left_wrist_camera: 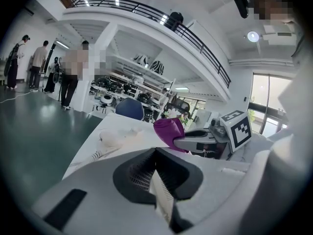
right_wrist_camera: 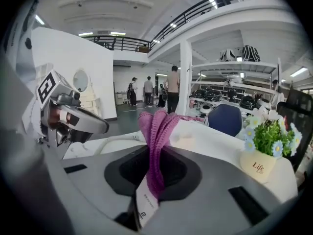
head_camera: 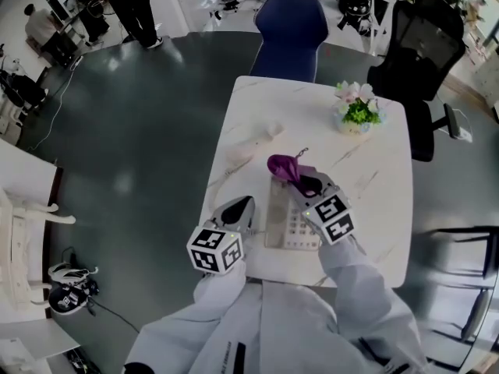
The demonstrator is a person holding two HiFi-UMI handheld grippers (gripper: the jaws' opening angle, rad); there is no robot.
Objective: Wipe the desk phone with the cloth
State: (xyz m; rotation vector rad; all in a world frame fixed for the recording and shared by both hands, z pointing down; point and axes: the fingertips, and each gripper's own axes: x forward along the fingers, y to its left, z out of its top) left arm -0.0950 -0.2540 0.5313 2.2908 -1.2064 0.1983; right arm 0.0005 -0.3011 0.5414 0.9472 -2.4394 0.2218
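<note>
The beige desk phone (head_camera: 287, 218) lies near the table's front edge, its handset (head_camera: 242, 153) off it and resting further back on the left. My right gripper (head_camera: 301, 180) is shut on a purple cloth (head_camera: 285, 167) over the phone's far end; the cloth (right_wrist_camera: 156, 131) rises bunched from between its jaws, a white tag hanging below. My left gripper (head_camera: 243, 203) is shut, with nothing visible in it, at the phone's left edge. In the left gripper view the cloth (left_wrist_camera: 169, 130) and right gripper (left_wrist_camera: 200, 143) are ahead to the right, the handset (left_wrist_camera: 117, 136) to the left.
A small pot of flowers (head_camera: 357, 114) stands at the back right of the white table (head_camera: 374, 209). A blue chair (head_camera: 291, 29) and a black chair (head_camera: 421, 49) stand behind it. People stand far off at the back left (head_camera: 125, 6).
</note>
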